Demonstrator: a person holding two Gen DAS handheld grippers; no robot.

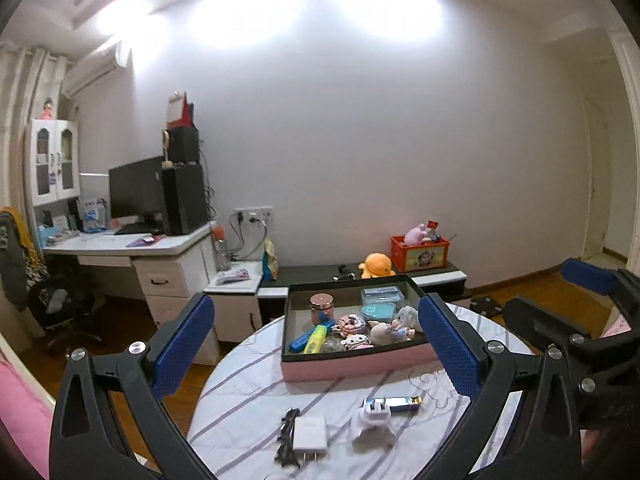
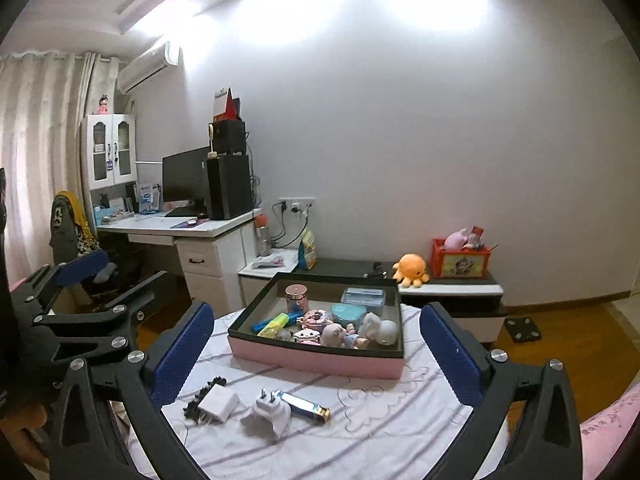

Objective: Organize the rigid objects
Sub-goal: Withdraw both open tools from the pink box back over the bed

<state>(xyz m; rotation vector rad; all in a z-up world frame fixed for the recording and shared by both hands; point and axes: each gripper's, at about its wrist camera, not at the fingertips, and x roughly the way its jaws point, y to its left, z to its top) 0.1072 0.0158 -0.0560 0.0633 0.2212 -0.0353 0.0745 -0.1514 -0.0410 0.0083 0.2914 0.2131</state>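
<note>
On the striped table (image 1: 248, 380), a pink box (image 1: 352, 364) is filled with small toys. Both the left gripper (image 1: 316, 344) and the right gripper (image 2: 316, 348) are spread wide, and nothing is held.

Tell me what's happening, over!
Left gripper and right gripper open, empty. Pink box half full; two chargers still on table. Nothing blocking.

The left gripper (image 1: 316, 344) is held with its jaws spread wide, nothing between the blue pads (image 1: 182, 346). The right gripper (image 2: 318, 354) is likewise held wide open and empty. Both are pointed slightly downward, side by side; the holding hands can hardly be made out.
</note>
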